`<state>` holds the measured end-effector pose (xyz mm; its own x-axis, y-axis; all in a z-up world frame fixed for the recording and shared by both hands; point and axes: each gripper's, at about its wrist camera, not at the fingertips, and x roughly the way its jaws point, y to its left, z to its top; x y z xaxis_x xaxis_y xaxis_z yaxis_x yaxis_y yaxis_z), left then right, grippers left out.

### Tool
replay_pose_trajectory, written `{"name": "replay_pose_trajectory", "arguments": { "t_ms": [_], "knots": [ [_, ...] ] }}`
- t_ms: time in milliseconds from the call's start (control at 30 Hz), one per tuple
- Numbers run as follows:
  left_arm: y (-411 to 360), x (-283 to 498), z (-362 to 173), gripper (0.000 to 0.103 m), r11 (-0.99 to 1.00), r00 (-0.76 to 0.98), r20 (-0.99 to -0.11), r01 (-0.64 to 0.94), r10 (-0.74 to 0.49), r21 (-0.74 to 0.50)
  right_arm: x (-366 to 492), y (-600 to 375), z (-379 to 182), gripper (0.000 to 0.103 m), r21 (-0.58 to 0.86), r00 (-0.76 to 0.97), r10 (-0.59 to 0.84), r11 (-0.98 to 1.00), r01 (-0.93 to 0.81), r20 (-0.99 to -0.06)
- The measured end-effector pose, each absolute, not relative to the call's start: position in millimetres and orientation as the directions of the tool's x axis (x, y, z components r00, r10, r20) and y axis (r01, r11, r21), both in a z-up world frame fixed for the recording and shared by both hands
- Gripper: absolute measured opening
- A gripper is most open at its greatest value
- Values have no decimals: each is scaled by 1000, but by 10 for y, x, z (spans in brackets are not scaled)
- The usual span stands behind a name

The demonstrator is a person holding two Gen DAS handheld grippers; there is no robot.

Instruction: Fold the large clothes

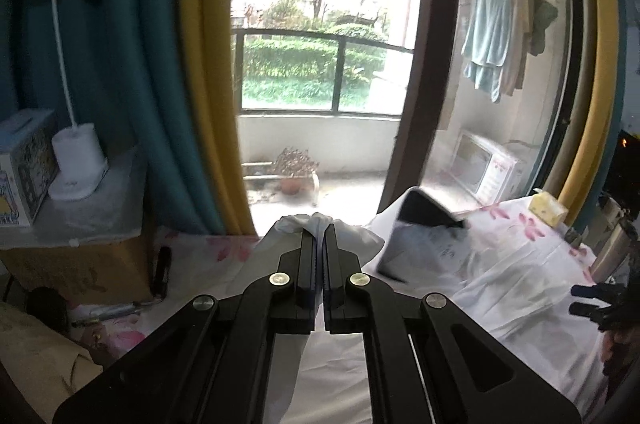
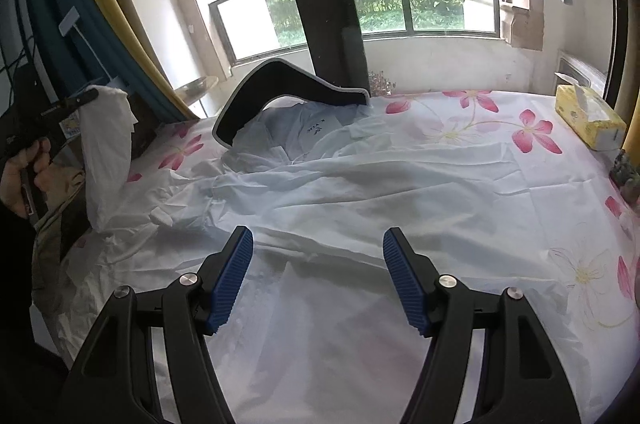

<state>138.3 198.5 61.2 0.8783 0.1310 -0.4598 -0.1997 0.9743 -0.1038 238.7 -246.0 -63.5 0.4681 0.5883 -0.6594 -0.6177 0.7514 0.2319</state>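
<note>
A large white garment [image 2: 320, 192] lies spread and wrinkled over the flowered tablecloth [image 2: 480, 128]. My left gripper [image 1: 319, 236] is shut on a bunched white part of the garment [image 1: 316, 220] and holds it lifted above the table; the right wrist view shows it at far left [image 2: 76, 100] with the cloth hanging down [image 2: 108, 152]. My right gripper [image 2: 318, 248] is open and empty, low over the near part of the garment. A curled black mat [image 2: 256, 92] rests on the garment's collar end.
A yellow tissue box [image 2: 588, 120] sits at the table's far right. A white desk lamp [image 1: 76, 152] and a box [image 1: 24, 168] stand on a shelf at left. Blue and yellow curtains [image 1: 168, 64] hang by the window. A dark bottle [image 2: 626, 180] stands at the right edge.
</note>
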Motion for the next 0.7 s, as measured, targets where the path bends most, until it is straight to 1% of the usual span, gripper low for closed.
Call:
{"name": "replay_pose_trajectory", "arguments": {
  "t_ms": [233, 500, 700],
  "knots": [
    [1578, 1516, 759, 3, 985, 888, -448, -153, 102, -80, 2423, -2705, -657, 68, 260, 468, 609, 746, -614, -640],
    [1131, 1873, 581, 3, 991, 868, -494, -103, 48, -84, 2585, -2989, -834, 68, 298, 479, 578, 788, -539, -661],
    [736, 2188, 494, 3, 993, 861, -508, -56, -6, -106, 2714, -3198, -987, 68, 343, 462, 575, 800, -493, -675]
  ]
}}
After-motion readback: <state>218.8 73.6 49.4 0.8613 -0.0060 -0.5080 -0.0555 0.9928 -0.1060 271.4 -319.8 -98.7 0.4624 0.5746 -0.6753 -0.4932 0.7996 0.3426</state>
